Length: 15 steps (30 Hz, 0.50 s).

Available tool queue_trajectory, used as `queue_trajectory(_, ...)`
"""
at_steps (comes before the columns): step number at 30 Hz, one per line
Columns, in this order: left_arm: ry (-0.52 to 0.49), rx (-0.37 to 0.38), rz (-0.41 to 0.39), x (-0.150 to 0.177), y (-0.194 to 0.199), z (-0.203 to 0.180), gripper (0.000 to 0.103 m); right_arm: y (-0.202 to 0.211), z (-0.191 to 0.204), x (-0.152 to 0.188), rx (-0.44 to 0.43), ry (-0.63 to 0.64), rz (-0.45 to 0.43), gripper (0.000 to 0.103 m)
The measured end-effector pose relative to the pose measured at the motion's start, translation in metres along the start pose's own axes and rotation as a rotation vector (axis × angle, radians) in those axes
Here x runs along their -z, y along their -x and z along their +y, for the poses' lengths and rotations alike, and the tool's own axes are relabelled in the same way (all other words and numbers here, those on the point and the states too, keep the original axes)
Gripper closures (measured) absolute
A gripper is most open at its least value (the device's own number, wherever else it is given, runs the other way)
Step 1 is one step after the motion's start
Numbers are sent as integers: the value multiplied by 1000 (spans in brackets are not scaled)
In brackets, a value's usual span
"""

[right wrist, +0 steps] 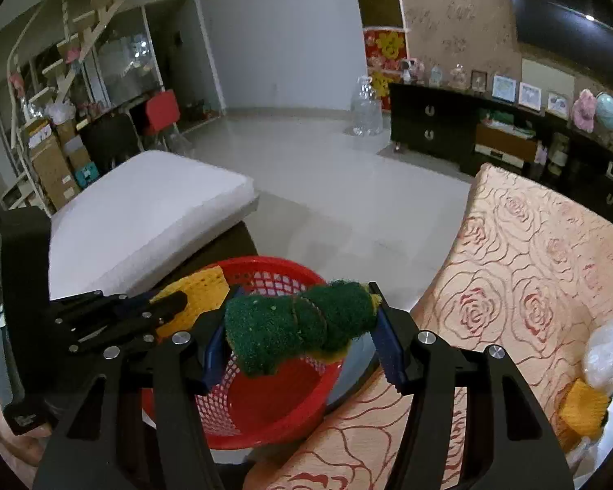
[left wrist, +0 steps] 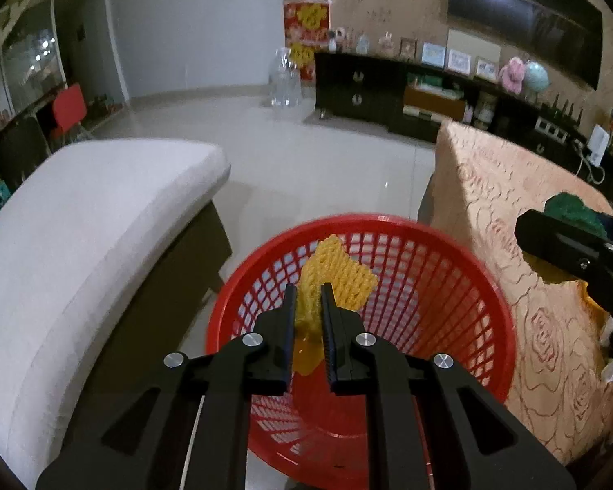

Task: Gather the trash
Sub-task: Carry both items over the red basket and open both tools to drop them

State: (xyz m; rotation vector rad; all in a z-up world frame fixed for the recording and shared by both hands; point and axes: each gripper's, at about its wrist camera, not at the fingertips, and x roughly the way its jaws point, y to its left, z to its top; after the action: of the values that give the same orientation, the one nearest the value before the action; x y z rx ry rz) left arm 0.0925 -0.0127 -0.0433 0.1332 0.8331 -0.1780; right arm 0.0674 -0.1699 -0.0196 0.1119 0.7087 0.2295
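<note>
- risk 1: the yellow foam net (left wrist: pixel 339 281) is light and springy, so if the left gripper (left wrist: pixel 309 298) lets go while part of it hangs over the rim of the red basket (left wrist: pixel 506 326), it could catch on the lattice or drift to the floor
- risk 2: the green scouring pad (right wrist: pixel 302 326) sits crosswise and bowed between the blue pads (right wrist: pixel 390 347) of the right gripper (right wrist: pixel 302 326); a loose pinch on something this squashy could let it spring out and land on the rose-patterned cloth (right wrist: pixel 531 269) or the floor
- risk 3: both tools crowd the same basket mouth, so a knock between them, or against the rim, could tip the basket, which looks light and stands on smooth tile
- left gripper: jaws narrow, almost together, pinching the net near its lower end; the net's free end stands up past the fingertips, over the basket's opening
- right gripper: jaws part-way open and pressed on the 2 ends of the scouring pad, holding it above the basket's near side; a yellow sponge layer shows at its edge
- more litter waits on the cloth at the far right of the right wrist view: a crumpled clear bag (right wrist: pixel 605 347) and another yellow piece (right wrist: pixel 584 408)
- the basket's floor looks bare, so i judge collecting has barely begun
</note>
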Motion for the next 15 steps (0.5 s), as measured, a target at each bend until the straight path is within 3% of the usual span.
queue_trajectory(5,1,-8,49,4,-10,4,92,-13,7,4,-13,9,40,45)
queue_trajectory(8,6,2,62,6,-13,6,85,-19,10,6,-26,9,62,42)
queue_trajectory(15,20,6,42,6,-8,10,52,-16,7,7,-58,-22,62,25)
